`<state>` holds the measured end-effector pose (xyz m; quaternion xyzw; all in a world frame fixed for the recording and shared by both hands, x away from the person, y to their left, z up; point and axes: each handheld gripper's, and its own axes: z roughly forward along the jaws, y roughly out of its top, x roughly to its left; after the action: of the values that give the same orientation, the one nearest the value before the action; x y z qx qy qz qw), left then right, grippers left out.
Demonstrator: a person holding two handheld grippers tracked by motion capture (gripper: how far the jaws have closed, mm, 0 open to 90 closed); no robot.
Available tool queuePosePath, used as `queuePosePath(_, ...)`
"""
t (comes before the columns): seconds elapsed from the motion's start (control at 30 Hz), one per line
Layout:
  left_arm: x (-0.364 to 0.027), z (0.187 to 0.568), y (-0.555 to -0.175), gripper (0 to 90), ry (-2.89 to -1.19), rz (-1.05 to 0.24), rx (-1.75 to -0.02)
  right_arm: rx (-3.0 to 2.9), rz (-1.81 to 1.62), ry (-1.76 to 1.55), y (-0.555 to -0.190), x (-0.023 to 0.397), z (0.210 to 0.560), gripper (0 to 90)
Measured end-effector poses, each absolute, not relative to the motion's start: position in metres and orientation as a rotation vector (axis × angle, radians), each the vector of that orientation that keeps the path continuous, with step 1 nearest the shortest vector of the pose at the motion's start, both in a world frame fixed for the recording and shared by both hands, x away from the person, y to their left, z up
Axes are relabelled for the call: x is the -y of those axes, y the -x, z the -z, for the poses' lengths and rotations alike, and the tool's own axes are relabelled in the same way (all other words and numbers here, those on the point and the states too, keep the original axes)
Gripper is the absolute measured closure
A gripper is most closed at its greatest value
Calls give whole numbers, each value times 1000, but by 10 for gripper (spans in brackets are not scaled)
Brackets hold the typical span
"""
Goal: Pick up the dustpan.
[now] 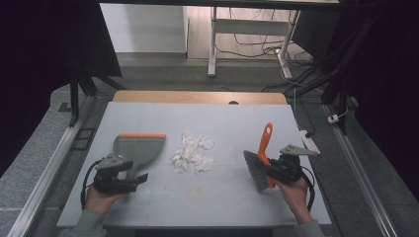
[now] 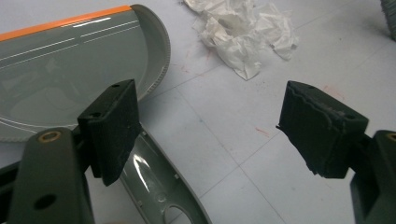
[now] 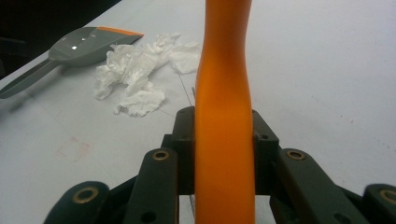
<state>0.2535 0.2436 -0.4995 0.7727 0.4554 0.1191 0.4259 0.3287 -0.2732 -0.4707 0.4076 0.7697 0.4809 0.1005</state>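
The brush (image 1: 261, 163) stands near the right side of the surface (image 1: 232, 123), at about 4 o'clock from the surface's middle in the high view. Its orange handle (image 3: 224, 116) rises toward 12 o'clock and its grey bristles (image 1: 253, 170) sit low, facing 9 o'clock. The right hand-held gripper (image 1: 276, 170) is clamped on that handle, both black jaws pressed against its sides in the right gripper view. No brand, label or writing can be read on the brush.

The crumpled white tissue (image 1: 192, 153) lies just left of the surface's middle, between brush and dustpan and apart from both. Bare surface separates it from the bristles.

The grey dustpan (image 1: 136, 148) lies at 8 o'clock from the middle, its orange lip (image 1: 142, 135) toward 12 o'clock and its handle (image 2: 159, 182) pointing toward the person. The left hand-held gripper (image 2: 205, 130) stands wide apart, holding nothing; in the left gripper view one jaw hangs over the dustpan handle and the other over bare surface. No lettering shows on the dustpan either.

The far half of the surface, toward 12 o'clock, is open, as is the near strip between the two hands. The brush is close to the right edge, with little room at 3 o'clock; the dustpan sits near the left edge. A wooden strip (image 1: 197, 97) borders the far edge, and beyond it are grey floor, a white table leg (image 1: 213, 44) and trailing cables (image 1: 276, 49).
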Motion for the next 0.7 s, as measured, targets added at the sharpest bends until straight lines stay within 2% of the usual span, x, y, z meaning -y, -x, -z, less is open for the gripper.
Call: queuePosePath(0.7,-242,498,-254,218,-1948,-308,-1142,-2266,-1421,-1192,-327,272,470,699)
